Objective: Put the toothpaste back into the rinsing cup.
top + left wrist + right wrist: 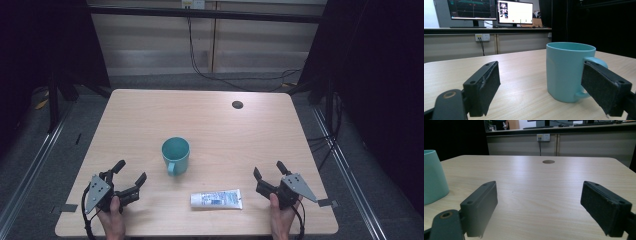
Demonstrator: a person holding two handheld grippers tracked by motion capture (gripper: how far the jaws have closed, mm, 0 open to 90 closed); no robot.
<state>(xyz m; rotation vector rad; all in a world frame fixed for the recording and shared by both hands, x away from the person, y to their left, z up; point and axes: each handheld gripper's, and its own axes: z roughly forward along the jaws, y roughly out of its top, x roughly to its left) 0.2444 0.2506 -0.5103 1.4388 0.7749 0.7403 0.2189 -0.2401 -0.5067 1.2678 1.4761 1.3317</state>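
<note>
Desk (210, 120) of pale wood, seen from above in the high view. A teal mug (175, 154) stands upright near the middle, its handle turned toward the person. A white tube (216, 199) with blue print lies flat nearer the front edge, to the right of the mug and apart from it. A dark round grommet (237, 104) sits in the far right part of the top. The left gripper (131, 174) rests low at the front left corner, held by a hand (115, 220); its jaws stand wide with nothing between them and point toward the mug. The right gripper (269, 169) rests at the front right, held by the other hand (282, 217); its jaws are likewise wide and bare, just right of the tube.

Left gripper view: the left gripper (540, 85) lies close to the desk (519, 82), jaws spread wide. The mug (566, 70) stands ahead and to the right of centre, its handle partly hidden by the right jaw; whether that jaw touches it cannot be told. Two monitors (491, 10) stand on a counter behind.

Right gripper view: the right gripper (539, 207) has its jaws far apart over bare desk (536, 185). The mug (434, 177) shows at the left edge, well apart from the jaws. The grommet (548, 161) lies ahead.
</note>
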